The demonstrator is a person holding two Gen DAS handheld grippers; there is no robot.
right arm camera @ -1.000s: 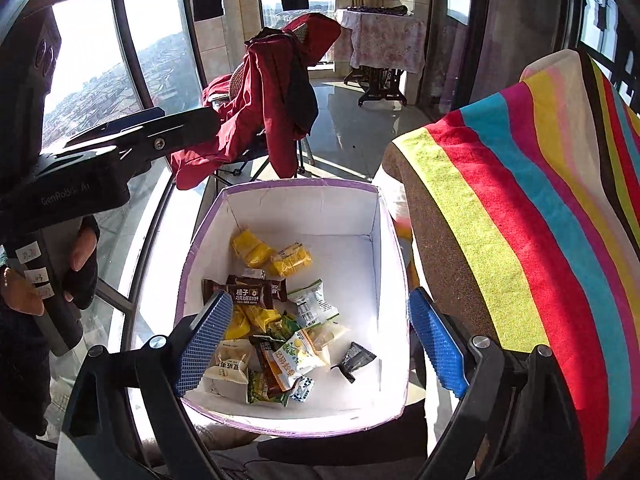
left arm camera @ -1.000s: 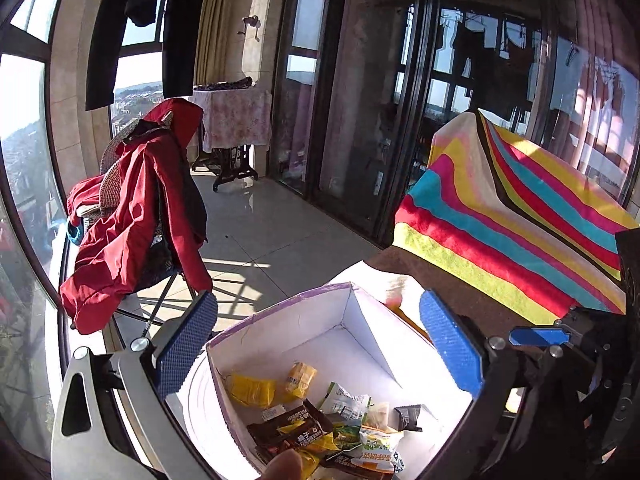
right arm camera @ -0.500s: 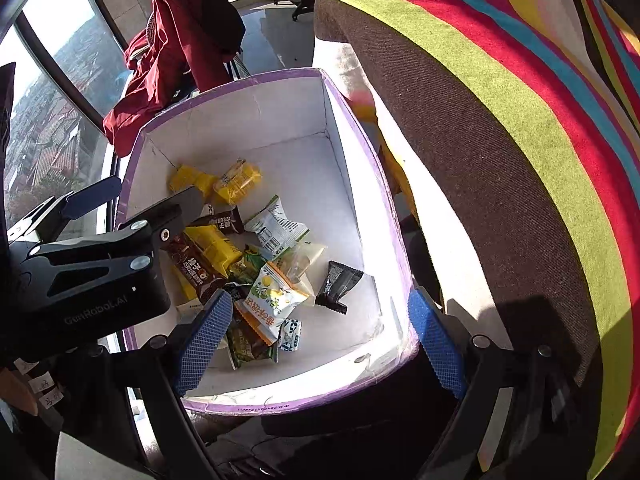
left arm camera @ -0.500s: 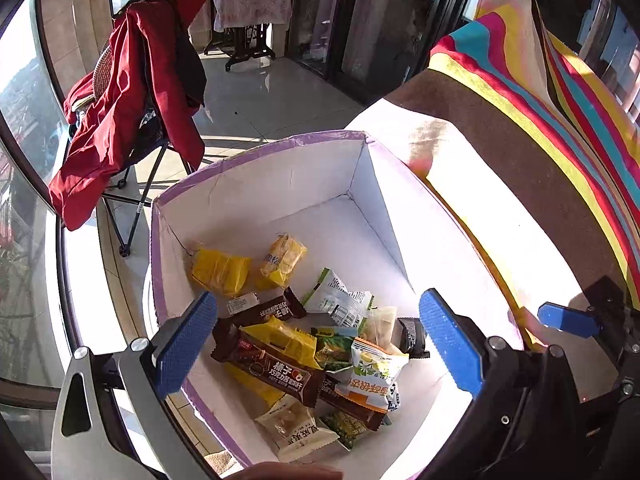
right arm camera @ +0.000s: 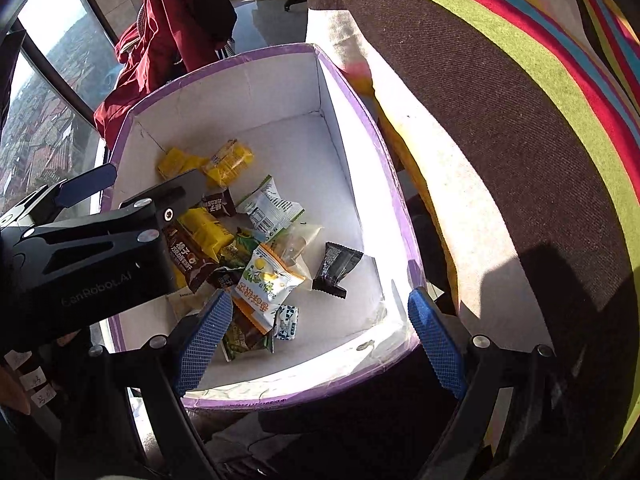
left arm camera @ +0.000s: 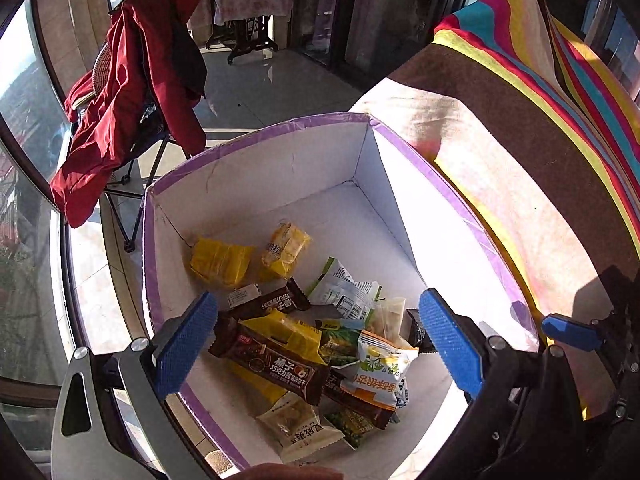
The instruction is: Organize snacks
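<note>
In the right wrist view the left gripper (right arm camera: 132, 196) covers the near-left snacks (right arm camera: 192, 256) in the box (right arm camera: 248, 384). The striped cloth (right arm camera: 520, 120) runs off the right edge. Small print on wrappers is unreadable.

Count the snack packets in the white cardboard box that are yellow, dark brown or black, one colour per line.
Yellow plastic packets: 3
Dark brown wrapped bars: 3
Small black foil packet: 1
Total: 7 visible; more may lie hidden underneath.
</note>
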